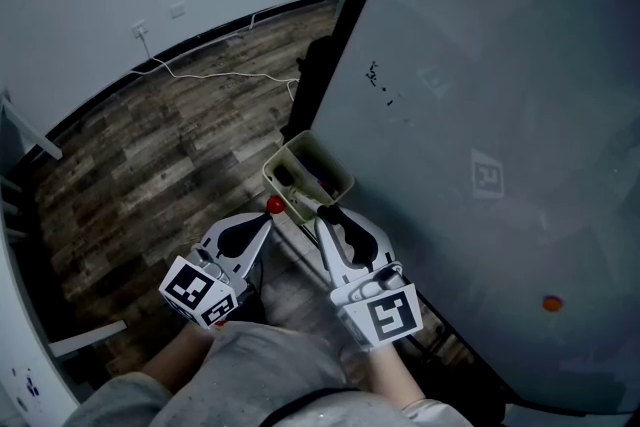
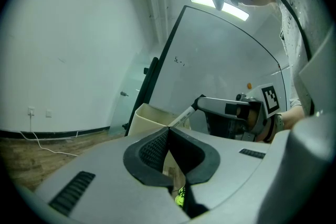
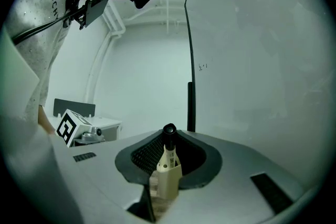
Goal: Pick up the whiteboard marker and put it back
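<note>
White marker (image 3: 169, 164) w/ black cap clamped in R claw (image 3: 168, 134) by beige box (image 1: 285, 152); L claw (image 2: 168, 128) clenched shut.

Marker: whiteboard marker (image 3: 168, 159), white barrel with small dark print, black at its upper end
Grip: black end pinched between the jaw tips of the right gripper (image 1: 325, 215)
Pose: tilted, black end highest, barrel sloping down towards the holder (image 1: 285, 153)
Place: over the holder's near edge, lower end at its opening; in or just out of it, not clear
Holder: beige open-topped box, tilted, mouth facing up
Holder contents: dark shapes inside, too dim to name
Contact: marker's lower end hidden behind the holder's rim, touching or apart not clear
</note>
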A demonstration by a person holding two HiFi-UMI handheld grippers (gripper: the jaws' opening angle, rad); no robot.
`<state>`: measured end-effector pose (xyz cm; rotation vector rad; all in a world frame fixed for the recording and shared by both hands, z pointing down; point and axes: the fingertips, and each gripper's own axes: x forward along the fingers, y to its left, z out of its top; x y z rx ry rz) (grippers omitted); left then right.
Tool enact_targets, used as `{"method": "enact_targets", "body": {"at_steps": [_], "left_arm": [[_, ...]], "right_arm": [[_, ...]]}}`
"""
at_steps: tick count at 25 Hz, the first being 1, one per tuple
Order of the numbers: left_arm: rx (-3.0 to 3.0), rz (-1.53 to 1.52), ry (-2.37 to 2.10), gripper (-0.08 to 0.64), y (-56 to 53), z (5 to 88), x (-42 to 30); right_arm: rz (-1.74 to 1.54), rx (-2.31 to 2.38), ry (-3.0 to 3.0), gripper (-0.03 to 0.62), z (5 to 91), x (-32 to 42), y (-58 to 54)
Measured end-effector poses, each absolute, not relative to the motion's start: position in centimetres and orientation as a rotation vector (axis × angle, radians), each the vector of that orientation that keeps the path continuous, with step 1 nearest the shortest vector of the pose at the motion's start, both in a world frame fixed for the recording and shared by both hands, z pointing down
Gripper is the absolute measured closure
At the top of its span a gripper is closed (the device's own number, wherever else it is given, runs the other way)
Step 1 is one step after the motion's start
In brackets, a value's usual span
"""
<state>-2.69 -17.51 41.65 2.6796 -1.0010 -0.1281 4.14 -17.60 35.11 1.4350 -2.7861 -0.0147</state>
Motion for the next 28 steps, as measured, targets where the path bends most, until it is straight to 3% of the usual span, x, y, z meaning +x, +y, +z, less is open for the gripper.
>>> {"method": "enact_targets", "body": {"at_steps": [28], "left_arm": [[2.688,-0.188,-1.069,0.545,-18.5,39.9,-3.6]], "right_arm": [[-0.016,1.435,-2.866,0.512,30.0,5.2,-16.6]]}}
